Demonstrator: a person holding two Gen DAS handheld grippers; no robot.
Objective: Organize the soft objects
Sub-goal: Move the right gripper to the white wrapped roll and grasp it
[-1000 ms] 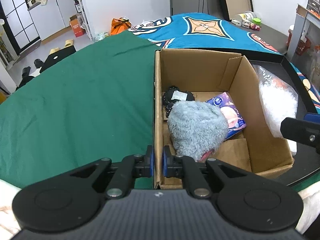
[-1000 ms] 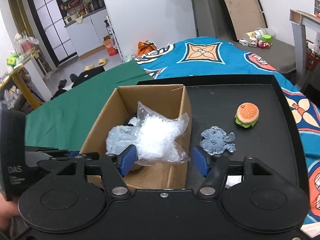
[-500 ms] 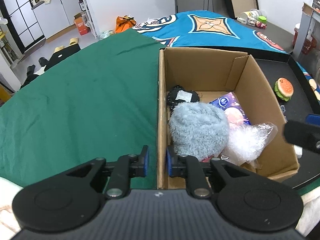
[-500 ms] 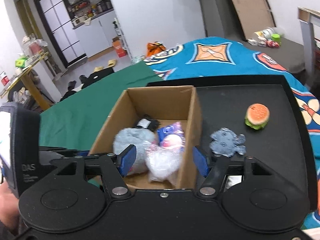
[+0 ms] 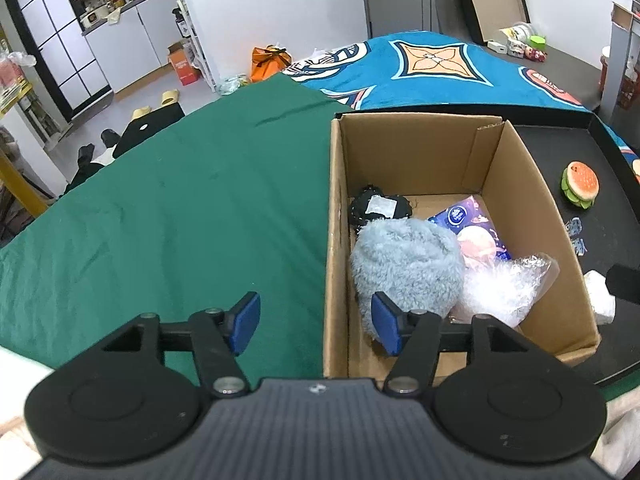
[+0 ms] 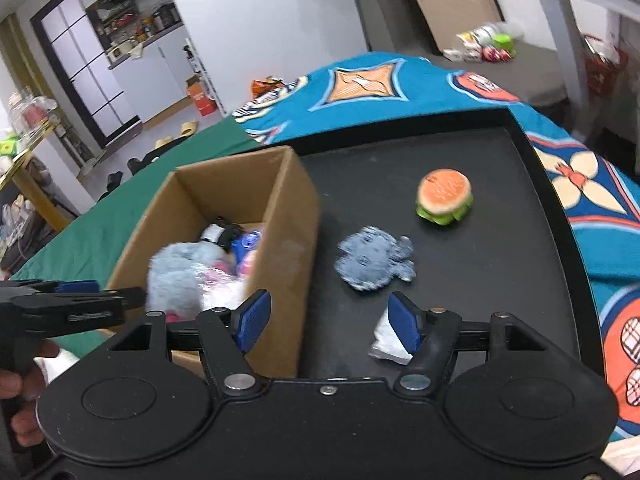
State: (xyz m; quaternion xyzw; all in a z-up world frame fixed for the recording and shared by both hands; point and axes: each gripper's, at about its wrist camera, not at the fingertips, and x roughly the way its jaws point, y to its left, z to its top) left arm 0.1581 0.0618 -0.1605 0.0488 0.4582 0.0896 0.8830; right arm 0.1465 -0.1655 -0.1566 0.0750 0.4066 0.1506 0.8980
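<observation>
You are working mid-task. The cardboard box (image 5: 516,208) ahead of your left gripper (image 5: 316,322) is already holding a grey fluffy toy (image 5: 404,268), a black pouch (image 5: 380,208), a blue packet (image 5: 476,228) and a clear plastic bag (image 5: 508,288). Both sets of fingers are standing spread and empty.

Ahead of your right gripper (image 6: 328,320), a burger toy (image 6: 444,196) and a grey rag (image 6: 374,264) are waiting on the black tray (image 6: 500,260). The rag is lying flat, its long axis running crosswise to the fingers. A white wad (image 6: 386,340) is sitting by the right finger.
</observation>
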